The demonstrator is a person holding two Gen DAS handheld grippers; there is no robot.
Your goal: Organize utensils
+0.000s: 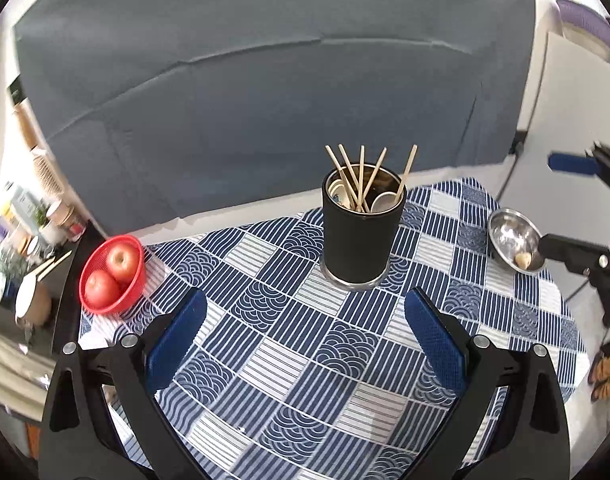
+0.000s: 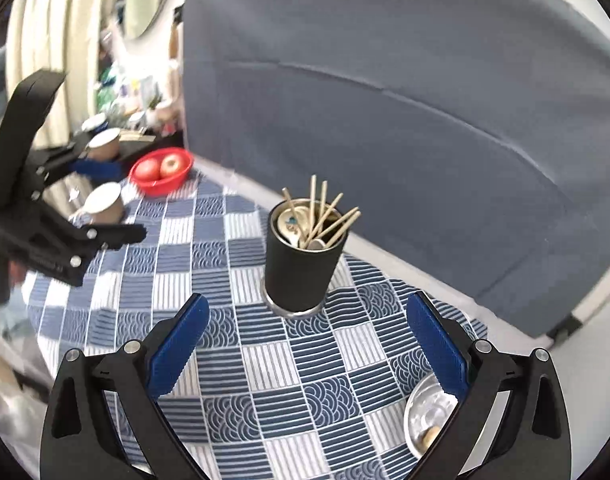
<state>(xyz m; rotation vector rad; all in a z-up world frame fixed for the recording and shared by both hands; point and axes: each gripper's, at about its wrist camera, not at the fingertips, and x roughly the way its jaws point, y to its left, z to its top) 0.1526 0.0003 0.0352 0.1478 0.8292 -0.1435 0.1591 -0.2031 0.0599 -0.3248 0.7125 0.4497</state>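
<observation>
1. Holder (image 1: 359, 236): black cylinder, upright mid-table on your checked cloth (image 1: 289, 360), containing chopsticks (image 1: 361, 178) and spoons (image 2: 291, 224).
2. Your left gripper (image 1: 305, 332): jaws wide, nothing between them, short of the holder.
3. Your right gripper (image 2: 307, 336): jaws opening, empty.
4. Red basket (image 1: 113, 276) with apples; steel bowl (image 1: 513, 244) near the cloth's edges.

I'm in a home dining corner: patterned tablecloth (image 1: 305, 360), basket of apples (image 1: 112, 276), cluttered side shelf (image 2: 133, 128), curtains (image 2: 65, 20).
</observation>
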